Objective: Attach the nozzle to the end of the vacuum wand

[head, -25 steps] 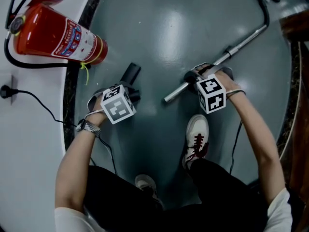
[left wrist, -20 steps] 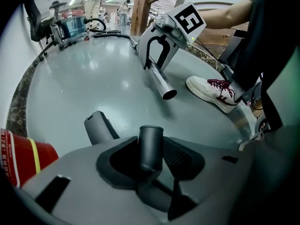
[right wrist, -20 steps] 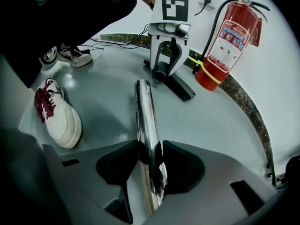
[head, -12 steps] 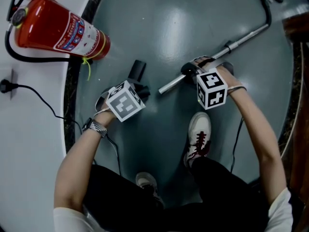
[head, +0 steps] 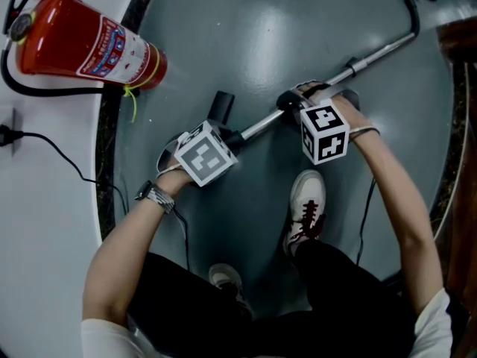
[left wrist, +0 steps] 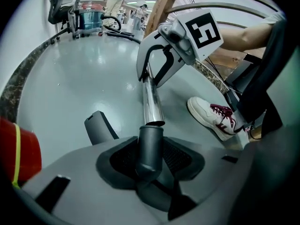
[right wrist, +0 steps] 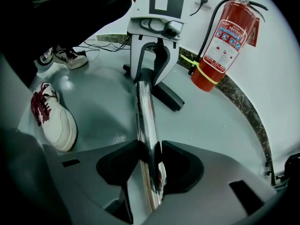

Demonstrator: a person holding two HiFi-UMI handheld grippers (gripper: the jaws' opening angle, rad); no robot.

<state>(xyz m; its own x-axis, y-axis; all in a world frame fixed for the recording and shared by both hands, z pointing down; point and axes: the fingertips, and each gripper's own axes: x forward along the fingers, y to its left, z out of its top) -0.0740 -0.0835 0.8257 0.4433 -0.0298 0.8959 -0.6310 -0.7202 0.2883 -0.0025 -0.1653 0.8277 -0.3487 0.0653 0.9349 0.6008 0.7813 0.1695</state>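
My left gripper (head: 227, 137) is shut on the black nozzle (head: 221, 107). In the left gripper view its round collar (left wrist: 150, 146) sits between the pads of that gripper (left wrist: 150, 161). The chrome vacuum wand (head: 350, 69) runs slanting from the upper right down to the nozzle. The wand's open end (left wrist: 152, 108) meets the collar's mouth; how deep it sits I cannot tell. My right gripper (head: 295, 103) is shut on the wand a little up from that end, and the tube (right wrist: 146, 121) passes between its pads (right wrist: 150, 165). The nozzle's flat head (right wrist: 165, 95) sticks out sideways.
A red fire extinguisher (head: 89, 39) lies at the upper left on the white strip beyond the dark curb (head: 108, 151). A black cable (head: 63, 162) runs there. The person's white shoe (head: 304, 211) stands just below the wand. A black hose (head: 410, 10) leads off the wand's far end.
My left gripper has carried the nozzle right and upward to the wand's end, closing the gap. The wand's near end has swung left toward it. The right gripper has barely moved.
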